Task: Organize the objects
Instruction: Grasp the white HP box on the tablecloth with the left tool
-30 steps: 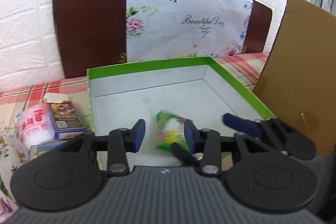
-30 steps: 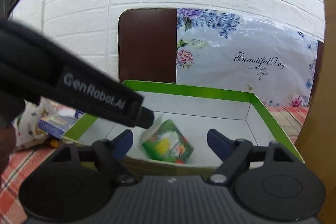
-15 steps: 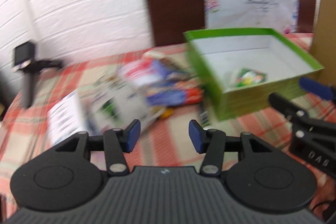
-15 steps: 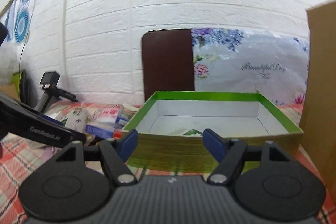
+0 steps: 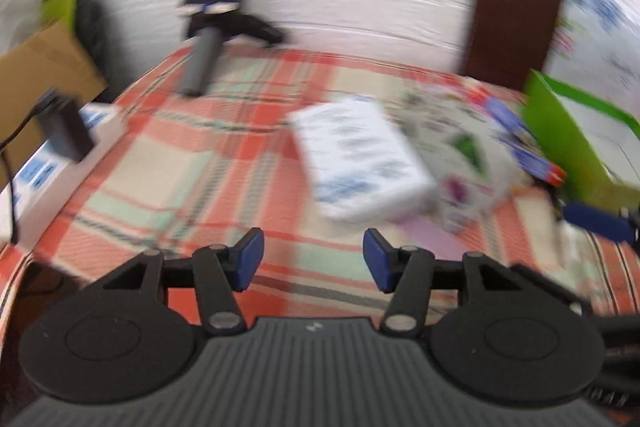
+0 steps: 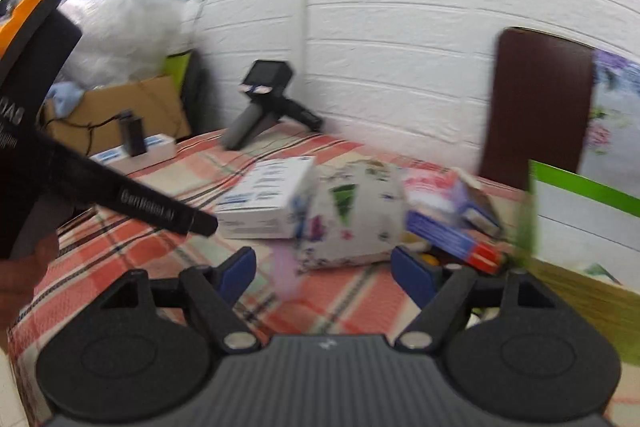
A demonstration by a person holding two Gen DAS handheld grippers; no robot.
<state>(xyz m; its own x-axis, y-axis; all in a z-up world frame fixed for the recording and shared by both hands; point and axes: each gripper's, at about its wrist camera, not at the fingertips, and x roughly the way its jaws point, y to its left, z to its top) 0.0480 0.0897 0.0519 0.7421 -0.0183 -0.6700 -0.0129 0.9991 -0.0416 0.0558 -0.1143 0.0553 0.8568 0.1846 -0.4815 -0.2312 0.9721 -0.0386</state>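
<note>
Your left gripper, fingers apart and empty, faces the white box directly ahead at mid-surface, long axis slanting away toward the surface's far-left corner; the right gripper, also apart, lies farther.

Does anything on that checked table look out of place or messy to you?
Yes. Left of the green box, several things lie in a loose heap: a white carton tilted against a floral packet, with blue boxes askew behind. Both grippers, left and right, are open and hold nothing.
</note>
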